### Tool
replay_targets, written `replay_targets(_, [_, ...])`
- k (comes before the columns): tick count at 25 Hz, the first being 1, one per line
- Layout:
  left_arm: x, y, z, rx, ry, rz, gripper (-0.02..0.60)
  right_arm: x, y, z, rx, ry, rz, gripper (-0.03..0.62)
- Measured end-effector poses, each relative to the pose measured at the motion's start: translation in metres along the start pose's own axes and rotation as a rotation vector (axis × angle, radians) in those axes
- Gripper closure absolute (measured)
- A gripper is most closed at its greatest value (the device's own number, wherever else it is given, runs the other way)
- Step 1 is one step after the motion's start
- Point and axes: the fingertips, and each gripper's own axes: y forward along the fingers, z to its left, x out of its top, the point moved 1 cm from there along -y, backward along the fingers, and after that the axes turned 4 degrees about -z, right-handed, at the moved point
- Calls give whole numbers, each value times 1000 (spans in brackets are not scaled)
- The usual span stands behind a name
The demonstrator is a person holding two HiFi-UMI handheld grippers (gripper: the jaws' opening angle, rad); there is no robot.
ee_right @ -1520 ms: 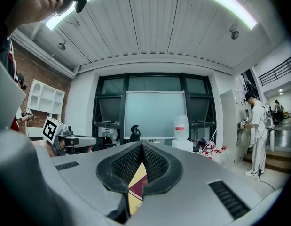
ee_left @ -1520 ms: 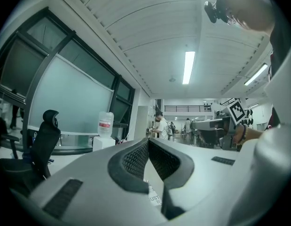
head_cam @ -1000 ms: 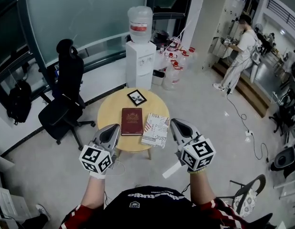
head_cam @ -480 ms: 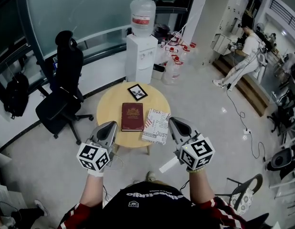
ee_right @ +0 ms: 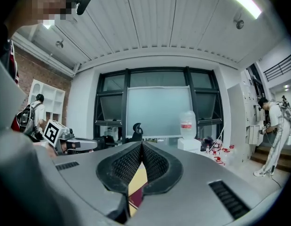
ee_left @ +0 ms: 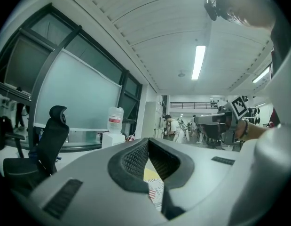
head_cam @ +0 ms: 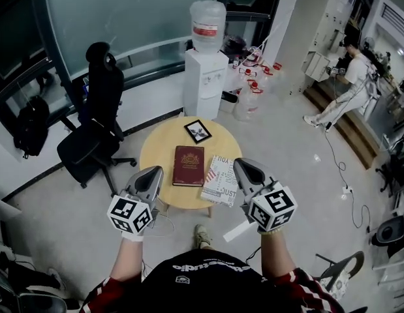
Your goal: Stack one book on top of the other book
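Plainly empty: both grippers are closed in front of the round table.
The left gripper (head_cam: 153, 173) and the right gripper (head_cam: 243, 167) each have their jaws pressed together with nothing pinched, and neither touches a book. Beyond them stands the round wooden table (head_cam: 153, 152), with an office chair (head_cam: 97, 126) to its left and a water dispenser (head_cam: 205, 87) behind it. On the table the red book (head_cam: 188, 165) lies just beside the patterned book (head_cam: 219, 180), unstacked, with a small framed picture (head_cam: 198, 130) farther back.

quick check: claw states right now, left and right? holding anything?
Left claw: closed, holding nothing.
Right claw: closed, holding nothing.
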Motion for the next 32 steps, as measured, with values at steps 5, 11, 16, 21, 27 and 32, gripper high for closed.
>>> replay_targets(5, [11,21,5,4,34,-5,565,11,17,-17,12,3,-27,565])
replay_targets(11, [17,43,6,-7,61,-27,563,12,32,-33,19,5,-30,565])
replay_targets(16, [13,54,6,-23,70,-16,507,13,40,-39,26,3,-28,565])
replay_targets(21, [2,63,6,-28,61,-3,426,7,44,-43,30,5,-14,565])
replay_targets(27, [-18,67,8,-25,63,40,405,0,46,-45,27,14,-5,565])
replay_targets(32, [-49,71,12,-27,52,82,405,-13,46,-49,18,21,6,566])
